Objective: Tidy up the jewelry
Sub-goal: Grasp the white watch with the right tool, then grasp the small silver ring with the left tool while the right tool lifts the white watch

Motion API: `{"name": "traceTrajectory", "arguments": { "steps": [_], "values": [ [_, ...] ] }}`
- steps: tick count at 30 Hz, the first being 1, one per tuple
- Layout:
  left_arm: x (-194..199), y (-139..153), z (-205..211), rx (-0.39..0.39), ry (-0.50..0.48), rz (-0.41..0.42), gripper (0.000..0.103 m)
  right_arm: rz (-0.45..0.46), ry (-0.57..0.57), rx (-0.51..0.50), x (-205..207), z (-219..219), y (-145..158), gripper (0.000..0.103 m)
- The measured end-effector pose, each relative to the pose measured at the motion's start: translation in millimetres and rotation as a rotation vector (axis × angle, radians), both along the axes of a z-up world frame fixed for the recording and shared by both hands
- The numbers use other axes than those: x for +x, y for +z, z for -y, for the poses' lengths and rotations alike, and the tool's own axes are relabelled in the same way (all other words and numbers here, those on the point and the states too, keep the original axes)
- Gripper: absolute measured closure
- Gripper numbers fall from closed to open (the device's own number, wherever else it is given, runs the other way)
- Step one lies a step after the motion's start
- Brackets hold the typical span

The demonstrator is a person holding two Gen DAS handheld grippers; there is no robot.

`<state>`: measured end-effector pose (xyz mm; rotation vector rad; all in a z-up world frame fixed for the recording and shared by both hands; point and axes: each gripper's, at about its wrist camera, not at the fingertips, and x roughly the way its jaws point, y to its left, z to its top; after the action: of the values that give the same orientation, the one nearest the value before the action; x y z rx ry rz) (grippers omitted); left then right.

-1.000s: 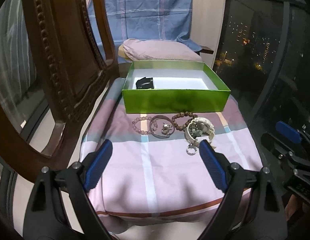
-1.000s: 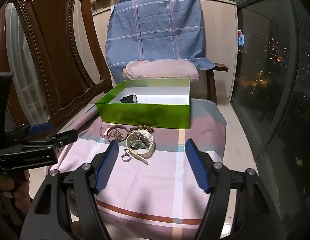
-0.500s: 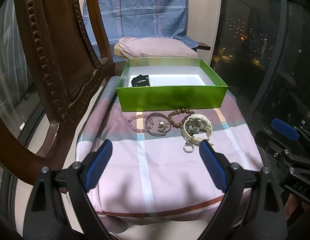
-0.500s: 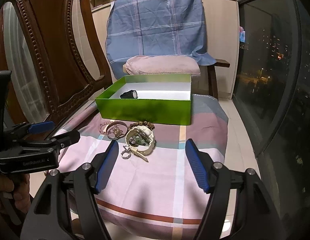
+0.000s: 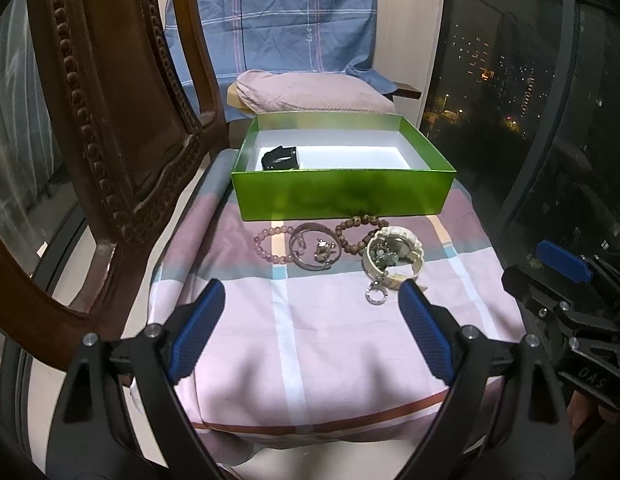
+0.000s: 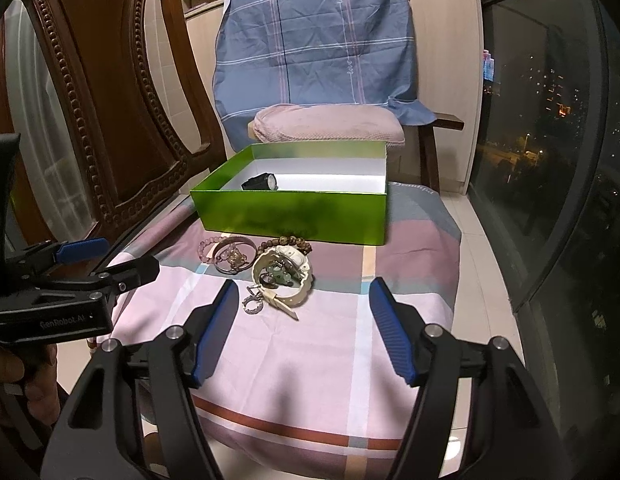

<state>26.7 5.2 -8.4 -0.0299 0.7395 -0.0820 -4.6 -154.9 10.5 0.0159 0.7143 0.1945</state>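
A green box [image 5: 341, 196] with a white inside stands on a cloth-covered seat and holds a black watch [image 5: 280, 159]. In front of it lie a pink bead bracelet [image 5: 266, 246], a silver bangle [image 5: 310, 248], a brown bead bracelet [image 5: 355, 232], a cream watch [image 5: 391, 254] and a small metal ring [image 5: 375, 294]. My left gripper [image 5: 310, 292] hovers open over the cloth, short of the jewelry. My right gripper [image 6: 304, 292] is also open and empty, just short of the cream watch [image 6: 282, 276] and the ring [image 6: 252, 304].
A carved wooden chair back [image 5: 110, 120] rises close on the left. Behind the box are a pink cushion [image 6: 329, 124] and a blue checked cloth [image 6: 317, 40]. Dark window glass [image 6: 549, 160] runs along the right. The checked cloth [image 6: 310, 360] drops off at the seat's front edge.
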Motion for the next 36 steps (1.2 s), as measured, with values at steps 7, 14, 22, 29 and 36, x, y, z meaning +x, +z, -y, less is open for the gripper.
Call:
{"name": "traceTrajectory", "arguments": {
  "steps": [7,14,22,29,36],
  "values": [
    [3,-1,-4,-0.006,0.003,-0.009,0.015,-0.014,0.035,-0.02,13,-2,-6,0.04],
    [6,-1,-9,-0.017,0.008,-0.013,0.015,-0.149,0.136,-0.058,68,-9,-36,0.043],
    [10,-4,-18,-0.028,0.019,-0.025,0.015,-0.218,0.213,-0.096,119,-26,-66,0.057],
    [17,-7,-24,-0.031,0.026,-0.036,0.015,-0.307,0.242,-0.06,142,-33,-87,0.074],
    [21,-13,-25,-0.023,0.021,-0.053,0.015,-0.284,0.231,0.018,139,-27,-66,0.085]
  ]
}}
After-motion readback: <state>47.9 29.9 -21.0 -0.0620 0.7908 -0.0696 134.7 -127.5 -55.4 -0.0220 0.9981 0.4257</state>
